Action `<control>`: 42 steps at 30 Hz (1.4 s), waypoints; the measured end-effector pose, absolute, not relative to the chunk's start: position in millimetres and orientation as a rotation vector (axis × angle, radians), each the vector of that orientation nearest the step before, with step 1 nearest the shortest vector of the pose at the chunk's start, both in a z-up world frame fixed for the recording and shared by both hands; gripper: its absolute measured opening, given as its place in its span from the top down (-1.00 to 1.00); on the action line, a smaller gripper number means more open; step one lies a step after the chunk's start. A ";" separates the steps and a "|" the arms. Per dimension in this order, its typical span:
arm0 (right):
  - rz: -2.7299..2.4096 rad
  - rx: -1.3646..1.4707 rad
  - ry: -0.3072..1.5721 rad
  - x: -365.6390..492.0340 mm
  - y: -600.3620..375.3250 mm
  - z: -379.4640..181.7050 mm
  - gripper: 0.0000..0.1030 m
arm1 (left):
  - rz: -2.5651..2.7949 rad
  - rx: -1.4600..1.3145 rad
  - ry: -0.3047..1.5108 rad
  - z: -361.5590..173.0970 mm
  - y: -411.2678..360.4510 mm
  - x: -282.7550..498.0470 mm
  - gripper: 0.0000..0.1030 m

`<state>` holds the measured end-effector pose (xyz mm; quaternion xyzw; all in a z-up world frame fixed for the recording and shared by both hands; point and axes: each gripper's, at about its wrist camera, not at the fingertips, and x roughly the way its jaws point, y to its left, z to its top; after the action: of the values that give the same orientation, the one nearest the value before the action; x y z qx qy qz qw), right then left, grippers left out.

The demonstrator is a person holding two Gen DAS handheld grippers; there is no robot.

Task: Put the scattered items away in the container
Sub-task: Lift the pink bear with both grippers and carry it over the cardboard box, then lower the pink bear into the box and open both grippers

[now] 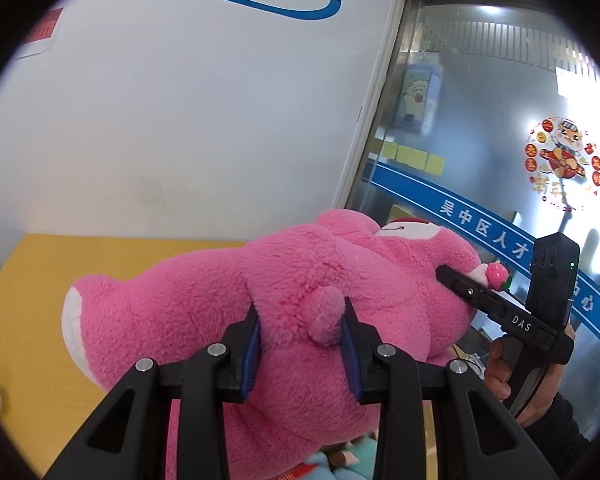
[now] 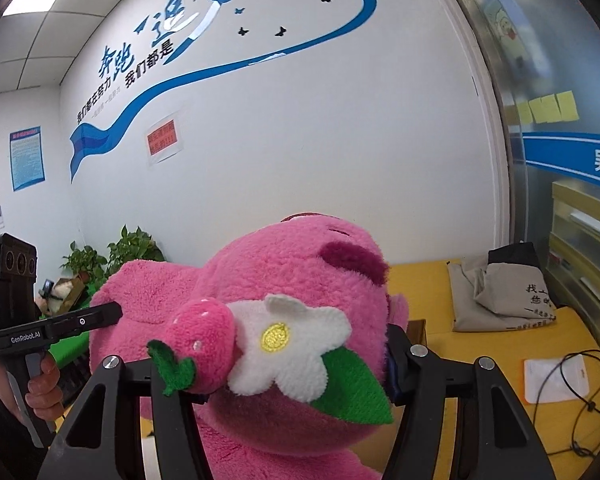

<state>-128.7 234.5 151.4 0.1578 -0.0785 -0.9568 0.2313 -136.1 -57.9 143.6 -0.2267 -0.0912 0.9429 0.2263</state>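
A big pink plush bear (image 1: pixel 300 280) is held up in the air above the yellow table (image 1: pixel 32 320). My left gripper (image 1: pixel 300 340) is shut on the bear's rear, the blue pads either side of its small round tail (image 1: pixel 326 314). My right gripper (image 2: pixel 296 364) is shut on the bear's head (image 2: pixel 300 264), beside the strawberry and white flower (image 2: pixel 284 340) sewn on it. Each gripper shows in the other's view: the right one (image 1: pixel 500 308) at the bear's head, the left one (image 2: pixel 60 328) at its back. No container is in view.
A white wall stands behind and a glass partition (image 1: pixel 480 120) to the right. On the yellow table lie a beige cloth bag (image 2: pixel 504 292), a white pouch (image 2: pixel 556 380) and a black cable (image 2: pixel 580 400). Potted plants (image 2: pixel 116 256) stand at the far left. Soft items (image 1: pixel 60 460) show below the bear.
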 end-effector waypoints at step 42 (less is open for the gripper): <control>-2.623 1.143 -0.337 -342.1 259.0 -35.9 -0.70 | 2.611 -1.099 -0.179 12.0 -48.8 -287.6 0.39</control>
<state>-342.1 259.0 -35.9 0.3932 -0.1159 -0.9028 0.1298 -287.6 -48.8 12.0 -0.3827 -0.0622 0.9093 0.1512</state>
